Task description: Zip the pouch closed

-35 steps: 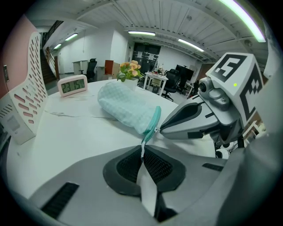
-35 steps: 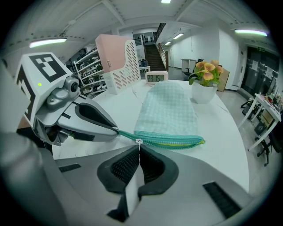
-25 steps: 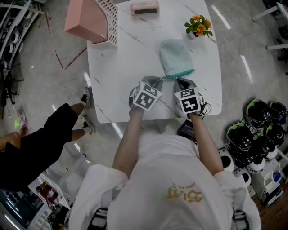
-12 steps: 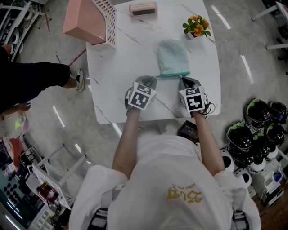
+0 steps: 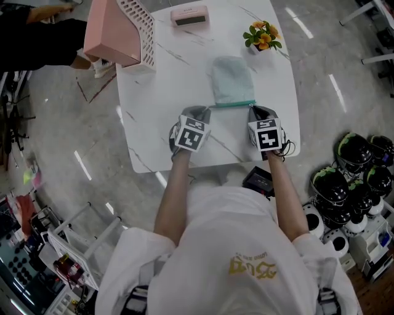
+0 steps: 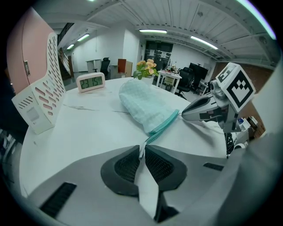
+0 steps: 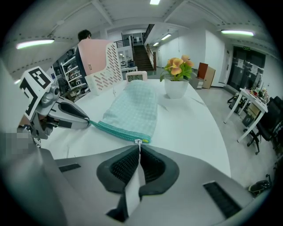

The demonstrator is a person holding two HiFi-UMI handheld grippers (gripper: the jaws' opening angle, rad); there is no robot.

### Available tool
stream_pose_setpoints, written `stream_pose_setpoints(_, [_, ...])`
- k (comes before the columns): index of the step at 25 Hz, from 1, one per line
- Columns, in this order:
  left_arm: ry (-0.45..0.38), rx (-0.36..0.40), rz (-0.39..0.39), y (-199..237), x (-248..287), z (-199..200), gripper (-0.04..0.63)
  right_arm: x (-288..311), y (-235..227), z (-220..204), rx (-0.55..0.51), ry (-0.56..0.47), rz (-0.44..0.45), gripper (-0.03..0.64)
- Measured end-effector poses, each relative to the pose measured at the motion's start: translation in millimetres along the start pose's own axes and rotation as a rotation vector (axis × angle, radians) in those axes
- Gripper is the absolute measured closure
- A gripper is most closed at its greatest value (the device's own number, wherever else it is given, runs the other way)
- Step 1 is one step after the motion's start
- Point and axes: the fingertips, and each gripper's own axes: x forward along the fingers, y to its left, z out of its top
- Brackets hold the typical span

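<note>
A light green pouch [image 5: 232, 80] was seen lying flat on the white table [image 5: 157, 117], approx. in the middle, w/ its teal zipper [image 5: 233, 104] along the edge nearest to the person. The pouch was stretched btw. the two grippers, i.e. one gripper was placed at each end of the zipper edge.

The left gripper [image 5: 207, 109] was found at the left end of the zipper. In the left gripper view, its jaws [image 6: 142, 150] were closed almost fully on a thin tab at the corner of the pouch [image 6: 143, 103], so the pouch was grasped there. These jaws had just been opening a little, but the tab was seen btw. the pads and touching them. The rest of the pouch was lying straight ahead of the jaws.

The right gripper [image 5: 253, 108] was found at the right end. In the right gripper view, its jaws [image 7: 139, 152] were clenched on the small zipper pull [image 7: 139, 142], which was located at the right corner of the pouch [image 7: 132, 108]. From there the zipper [image 7: 117, 130] was running to the left, up to the tips of the left gripper [image 7: 87, 121].

Beyond the pouch, a flower pot [image 5: 261, 37], a clock [image 5: 189, 15] and a pink file rack [image 5: 120, 31] were standing, well apart from both grippers.
</note>
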Motion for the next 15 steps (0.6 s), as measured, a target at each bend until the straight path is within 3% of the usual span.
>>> stream_pose_setpoints(5, [-0.024, -0.028, 0.012, -1, -4, 0, 0.426, -9, -5, -2, 0.065, -0.036, -0.007, 0.540])
stream_pose_setpoints(11, [-0.149, -0.080, 0.019, -5, -29, 24, 0.439, -35, -5, 9, 0.109, -0.116, -0.024, 0.552])
stream_pose_setpoints(15, [-0.255, -0.102, 0.014, -14, -54, 46, 0.467, -60, 10, 28, 0.147, -0.224, 0.041, 0.575])
